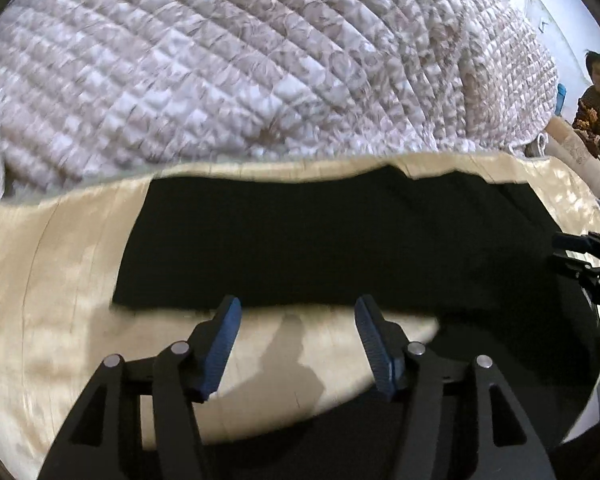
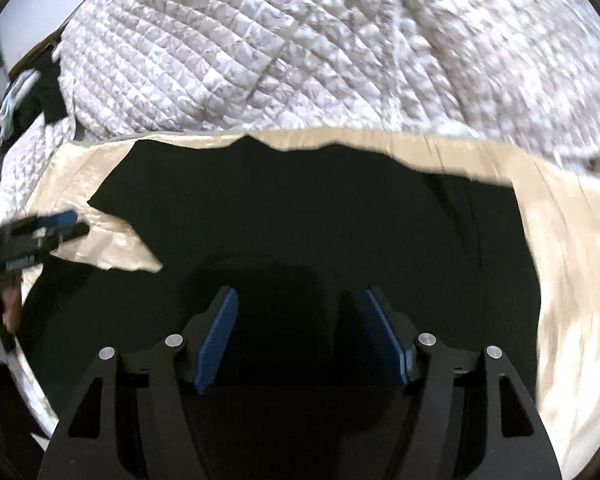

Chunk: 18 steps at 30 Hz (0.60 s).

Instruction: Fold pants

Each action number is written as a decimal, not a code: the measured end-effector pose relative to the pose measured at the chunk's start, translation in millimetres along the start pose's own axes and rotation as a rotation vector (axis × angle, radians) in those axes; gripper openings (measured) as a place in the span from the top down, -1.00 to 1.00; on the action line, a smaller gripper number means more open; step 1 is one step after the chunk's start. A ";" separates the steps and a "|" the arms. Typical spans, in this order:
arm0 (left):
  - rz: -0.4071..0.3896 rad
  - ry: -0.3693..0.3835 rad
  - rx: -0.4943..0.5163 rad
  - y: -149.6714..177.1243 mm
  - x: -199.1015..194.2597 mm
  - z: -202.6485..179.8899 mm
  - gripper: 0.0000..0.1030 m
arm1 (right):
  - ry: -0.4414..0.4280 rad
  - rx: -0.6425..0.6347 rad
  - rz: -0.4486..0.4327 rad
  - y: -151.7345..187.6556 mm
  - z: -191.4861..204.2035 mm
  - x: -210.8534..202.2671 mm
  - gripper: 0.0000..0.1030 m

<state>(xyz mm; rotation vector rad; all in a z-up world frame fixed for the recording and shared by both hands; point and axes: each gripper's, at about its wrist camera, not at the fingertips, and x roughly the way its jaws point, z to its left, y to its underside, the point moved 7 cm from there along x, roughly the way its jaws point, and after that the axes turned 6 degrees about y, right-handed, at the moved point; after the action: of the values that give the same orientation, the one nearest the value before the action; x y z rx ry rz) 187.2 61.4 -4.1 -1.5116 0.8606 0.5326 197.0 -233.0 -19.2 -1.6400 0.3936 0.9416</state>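
Note:
Black pants [image 1: 320, 240] lie flat on a cream bed sheet [image 1: 40, 280], folded into a wide dark band. My left gripper [image 1: 298, 306] hovers open just in front of their near edge, its blue pads apart with only sheet between them. In the right wrist view the same pants [image 2: 300, 208] fill the middle, and my right gripper [image 2: 298, 298] stands open above the dark cloth, nothing pinched. The right gripper [image 1: 580, 256] also shows at the right edge of the left wrist view. At the left edge of the right wrist view, the left gripper [image 2: 66, 224] appears.
A quilted white and brown patterned blanket [image 1: 240, 60] is heaped behind the pants along the far side. A seated person [image 1: 598, 100] in a patterned top is at the far right. The cream sheet [image 2: 572, 260] extends to the right of the pants.

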 end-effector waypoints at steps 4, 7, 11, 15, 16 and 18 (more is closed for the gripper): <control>-0.002 -0.011 0.026 -33.0 32.0 15.5 -0.32 | 0.011 -0.074 0.002 -38.2 -14.5 25.3 -0.27; -0.007 -0.044 0.037 -49.7 57.0 28.4 -0.32 | 0.014 -0.062 0.008 -64.8 -29.2 50.6 -0.27; 0.000 -0.014 0.037 -65.3 82.4 34.9 -0.36 | -0.006 -0.067 0.025 -88.4 -35.6 83.9 -0.27; 0.045 0.025 0.045 -65.6 110.2 30.2 -0.46 | -0.035 -0.073 0.067 -96.1 -34.3 115.2 -0.27; 0.062 0.003 0.053 -62.3 117.6 30.3 -0.46 | -0.022 -0.080 0.078 -95.9 -34.8 122.0 -0.27; 0.084 -0.029 0.072 -56.7 129.0 30.3 -0.48 | -0.004 -0.097 0.080 -95.8 -35.7 130.8 -0.27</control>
<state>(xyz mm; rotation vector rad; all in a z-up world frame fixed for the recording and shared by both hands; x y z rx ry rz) 315.0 62.6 -70.7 -1.4040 0.9145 0.5772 357.7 -208.7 -53.0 -1.7204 0.4187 1.0377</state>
